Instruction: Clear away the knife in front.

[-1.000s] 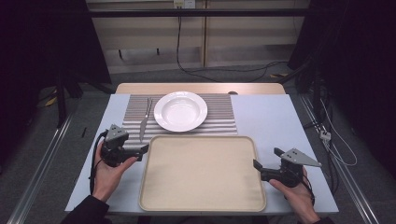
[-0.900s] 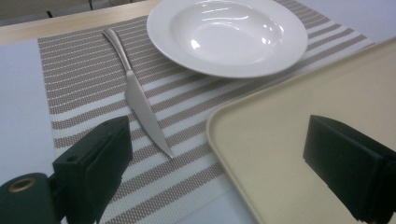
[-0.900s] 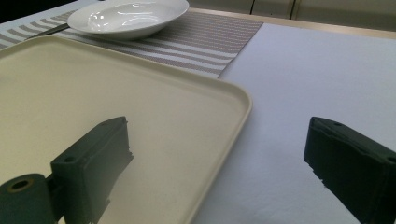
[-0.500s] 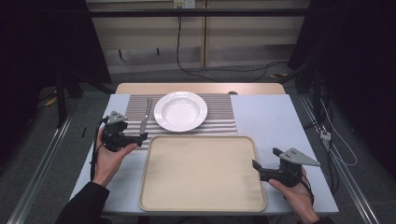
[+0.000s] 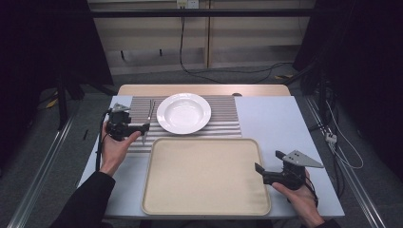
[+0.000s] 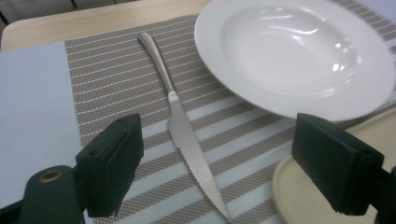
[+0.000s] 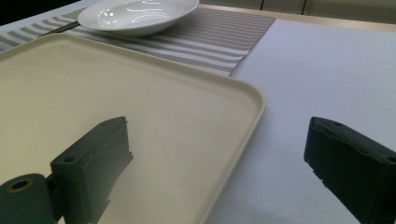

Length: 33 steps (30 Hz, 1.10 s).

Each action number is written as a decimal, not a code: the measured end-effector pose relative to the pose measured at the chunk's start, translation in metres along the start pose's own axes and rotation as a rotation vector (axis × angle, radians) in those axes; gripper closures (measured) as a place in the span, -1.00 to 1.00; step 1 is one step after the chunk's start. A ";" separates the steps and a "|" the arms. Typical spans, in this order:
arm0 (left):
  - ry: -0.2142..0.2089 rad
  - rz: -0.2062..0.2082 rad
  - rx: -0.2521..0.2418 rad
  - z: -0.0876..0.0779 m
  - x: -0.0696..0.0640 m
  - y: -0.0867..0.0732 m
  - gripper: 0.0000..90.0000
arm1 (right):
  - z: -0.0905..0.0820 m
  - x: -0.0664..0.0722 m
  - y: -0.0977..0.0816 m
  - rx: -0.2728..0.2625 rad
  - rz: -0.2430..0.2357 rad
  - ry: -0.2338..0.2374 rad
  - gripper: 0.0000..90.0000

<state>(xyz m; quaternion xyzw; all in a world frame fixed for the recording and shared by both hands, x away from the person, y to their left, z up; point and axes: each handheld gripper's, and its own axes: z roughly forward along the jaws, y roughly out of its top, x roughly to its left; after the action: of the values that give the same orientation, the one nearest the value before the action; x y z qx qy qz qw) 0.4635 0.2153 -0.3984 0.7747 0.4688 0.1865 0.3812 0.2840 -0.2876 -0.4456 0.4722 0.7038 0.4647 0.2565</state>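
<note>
A silver knife lies on the striped placemat, just left of a white plate. My left gripper hovers low over the knife's blade with one jaw on each side. Its jaws have just been closing a little, but the pads stand apart from the knife. In the high view the left gripper sits at the placemat's near left corner, by the knife. My right gripper is open and straddles the right rim of the beige tray; the right gripper holds nothing.
The plate rests mid-placemat behind the tray. A pale blue table cover spreads to the right of the placemat. Cables trail on the floor beyond the table's far wooden edge.
My left gripper has moved away from the person, from the tray's far left corner up over the knife on the placemat. The right gripper has stayed put.
</note>
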 end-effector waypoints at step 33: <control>0.088 -0.025 0.240 0.097 0.036 0.055 0.36 | 0.005 -0.001 -0.001 0.020 -0.006 0.013 -0.86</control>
<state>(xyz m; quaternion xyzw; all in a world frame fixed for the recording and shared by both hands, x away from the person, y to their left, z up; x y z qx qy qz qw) 0.5758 0.1909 -0.4209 0.7999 0.5138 0.1578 0.2670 0.2882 -0.2866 -0.4487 0.4695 0.7115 0.4598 0.2488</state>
